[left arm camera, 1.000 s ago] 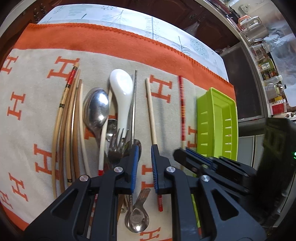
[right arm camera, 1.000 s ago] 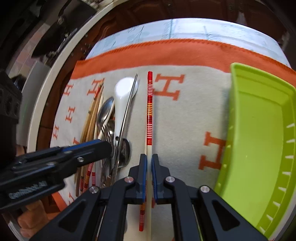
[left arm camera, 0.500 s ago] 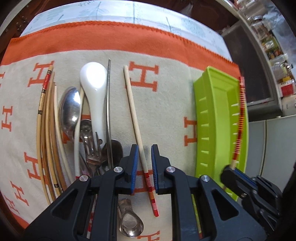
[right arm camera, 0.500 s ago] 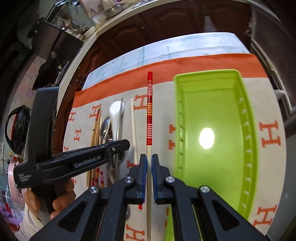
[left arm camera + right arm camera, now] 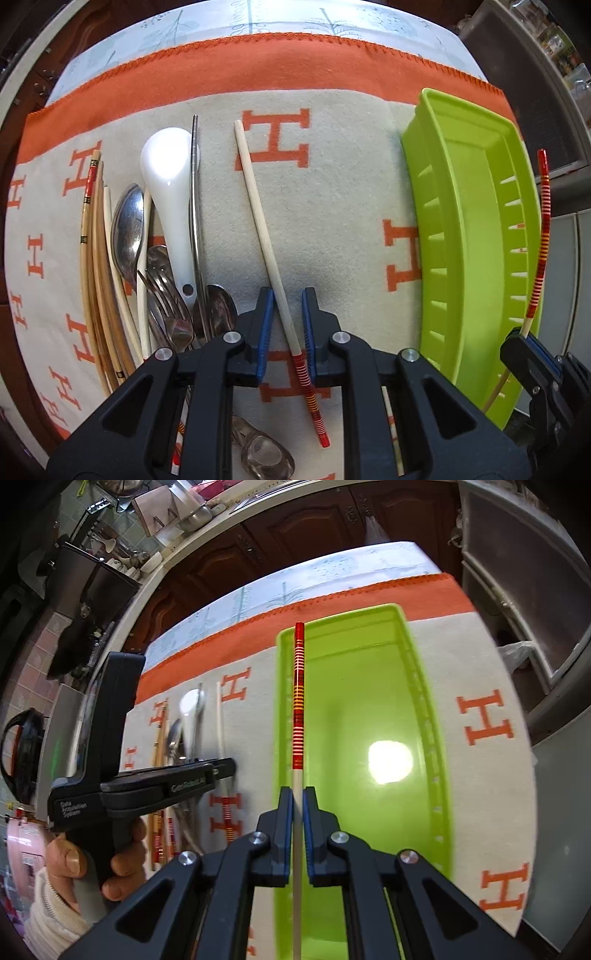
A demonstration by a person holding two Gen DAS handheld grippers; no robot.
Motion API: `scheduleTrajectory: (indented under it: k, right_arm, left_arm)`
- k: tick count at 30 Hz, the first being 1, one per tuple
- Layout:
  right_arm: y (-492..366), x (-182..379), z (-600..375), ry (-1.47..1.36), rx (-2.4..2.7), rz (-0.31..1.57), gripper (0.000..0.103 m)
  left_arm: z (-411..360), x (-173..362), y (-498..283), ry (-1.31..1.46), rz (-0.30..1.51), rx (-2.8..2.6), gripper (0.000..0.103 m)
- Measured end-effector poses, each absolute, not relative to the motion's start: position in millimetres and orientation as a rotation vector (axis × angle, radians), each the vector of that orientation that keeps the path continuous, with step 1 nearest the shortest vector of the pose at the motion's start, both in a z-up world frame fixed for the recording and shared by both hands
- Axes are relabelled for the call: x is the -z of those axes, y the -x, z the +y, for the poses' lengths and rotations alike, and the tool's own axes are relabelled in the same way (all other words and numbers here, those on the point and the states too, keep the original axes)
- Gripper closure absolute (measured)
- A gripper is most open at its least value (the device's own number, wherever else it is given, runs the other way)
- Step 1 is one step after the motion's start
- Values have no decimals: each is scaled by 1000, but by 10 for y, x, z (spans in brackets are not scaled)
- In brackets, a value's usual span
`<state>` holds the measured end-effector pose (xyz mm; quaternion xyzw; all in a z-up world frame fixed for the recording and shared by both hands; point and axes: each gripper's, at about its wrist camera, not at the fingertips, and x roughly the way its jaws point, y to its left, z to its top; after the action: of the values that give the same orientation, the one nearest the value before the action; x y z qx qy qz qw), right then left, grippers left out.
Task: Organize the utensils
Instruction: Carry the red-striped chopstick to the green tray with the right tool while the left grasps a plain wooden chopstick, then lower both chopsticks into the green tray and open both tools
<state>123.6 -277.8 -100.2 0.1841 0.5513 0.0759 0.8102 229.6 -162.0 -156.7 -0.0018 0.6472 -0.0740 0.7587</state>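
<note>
gripping chopstick [image 5: 297, 686] in right tool [image 5: 297, 805], above tray [image 5: 424, 686]

Dark carved wooden cabinet doors [image 5: 295, 546] ahead of me, cluttered countertop [image 5: 192, 513] above, pink-tiled wall [image 5: 33, 664] left, bright daylight.

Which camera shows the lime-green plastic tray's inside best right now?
Right wrist view: it looks down into the lime-green plastic tray, floor bare. Left wrist view shows that tray obliquely at the right edge.

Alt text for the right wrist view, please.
The right gripper, jaws shut on a red-striped chopstick, holds it over the empty green tray. To the left, a hand holds the left gripper above the utensils.
</note>
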Motion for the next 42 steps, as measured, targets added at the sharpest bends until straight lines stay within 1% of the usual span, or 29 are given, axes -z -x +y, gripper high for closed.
scheduleTrajectory:
  k: [2, 3, 8, 15, 17, 20, 23, 24, 31, 37, 41, 42]
  right_arm:
    - [-1233, 1029, -2795, -359, -135, 1186, 98]
    - [-1239, 1050, -2818, -349, -128, 1192, 98]
    - [-1300, 1157, -2861, -230, -26, 1214, 98]
    - [-1358, 1287, -2968, -134, 71, 1242, 97]
    - [-1346, 1294, -3010, -159, 59, 1247, 97]
    - [-1291, 1224, -3048, -181, 46, 1227, 92]
    - [-1191, 1111, -3108, -201, 52, 1193, 83]
    - [-1155, 1075, -3125, -215, 44, 1183, 83]
    - [-845, 880, -3302, -267, 89, 1127, 81]
    - [-588, 744, -3449, -306, 115, 1085, 80]
    - [-527, 674, -3430, -297, 110, 1066, 80]
    - [-519, 663, -3417, -293, 107, 1064, 80]
  left_arm:
    - [-1702, 1616, -2271, -3, 1406, 164, 99]
    - [-1709, 1630, -2247, -2, 1407, 170, 100]
    - [-1764, 1646, -2118, 73, 1419, 230, 100]
    - [-1879, 1324, -1834, 169, 1393, 374, 100]
    - [-1986, 1237, -1749, 188, 1390, 419, 100]
    - [-2167, 1153, -1669, 205, 1370, 477, 100]
    - [-2382, 1137, -1721, 225, 1364, 506, 100]
    - [-2363, 1025, -1725, 226, 1368, 502, 100]
    - [-2783, 1143, -1804, 261, 1403, 495, 99]
    - [-2623, 1220, -1854, 250, 1457, 466, 98]
    - [-2677, 1151, -1784, 186, 1411, 441, 98]
    - [-2698, 1127, -1763, 162, 1392, 432, 96]
